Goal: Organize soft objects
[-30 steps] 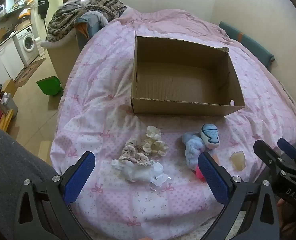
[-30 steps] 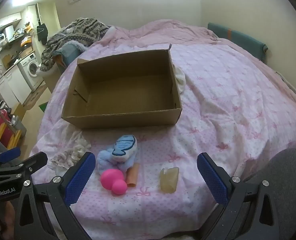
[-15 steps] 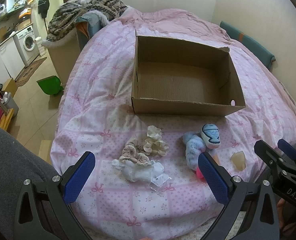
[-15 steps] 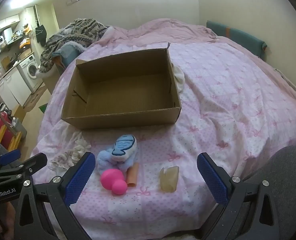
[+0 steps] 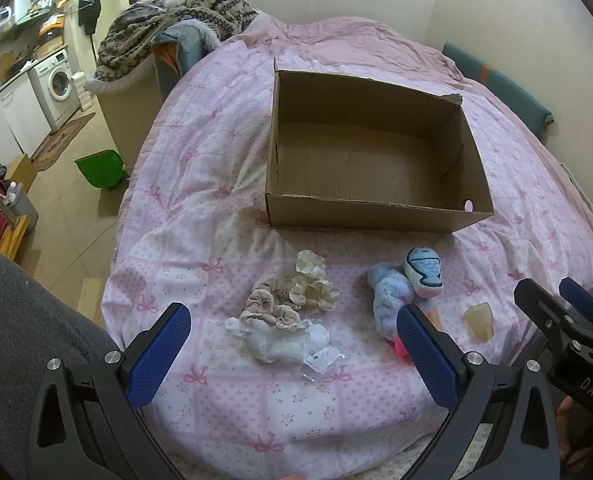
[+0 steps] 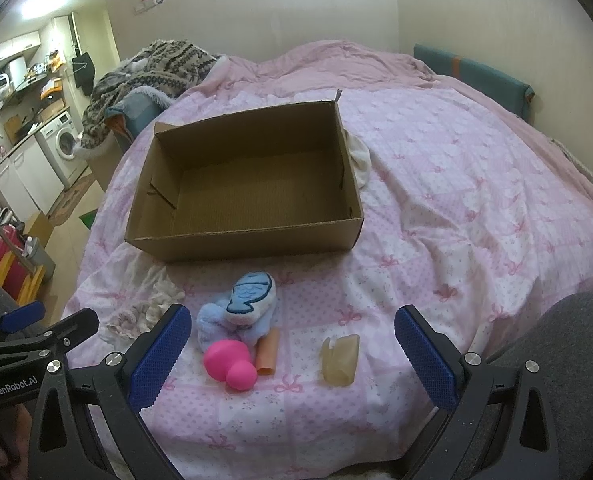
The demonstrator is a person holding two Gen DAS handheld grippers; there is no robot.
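Note:
An empty cardboard box (image 5: 372, 212) (image 6: 248, 240) sits on the pink bed. In front of it lie cream and beige scrunchies (image 5: 292, 300) on a white cloth (image 5: 280, 340), a blue fluffy toy with a fish plush (image 5: 422, 272) (image 6: 252, 300), a pink rubber toy (image 6: 228, 364), an orange tube (image 6: 267, 352) and a yellowish soft piece (image 5: 481, 320) (image 6: 340, 358). My left gripper (image 5: 296, 352) is open and empty, hovering just before the scrunchies. My right gripper (image 6: 292, 356) is open and empty, hovering before the pink toy and yellowish piece.
A patterned blanket pile (image 5: 176, 20) lies at the bed's far left. A green bin (image 5: 98, 168) stands on the floor left of the bed. A teal cushion (image 6: 472, 76) lines the right wall. A white cloth (image 6: 360, 160) lies beside the box. My knees flank the views.
Both grippers have risen and tilted slightly, so the scene sits a little lower in view. Nothing on the bed has moved.

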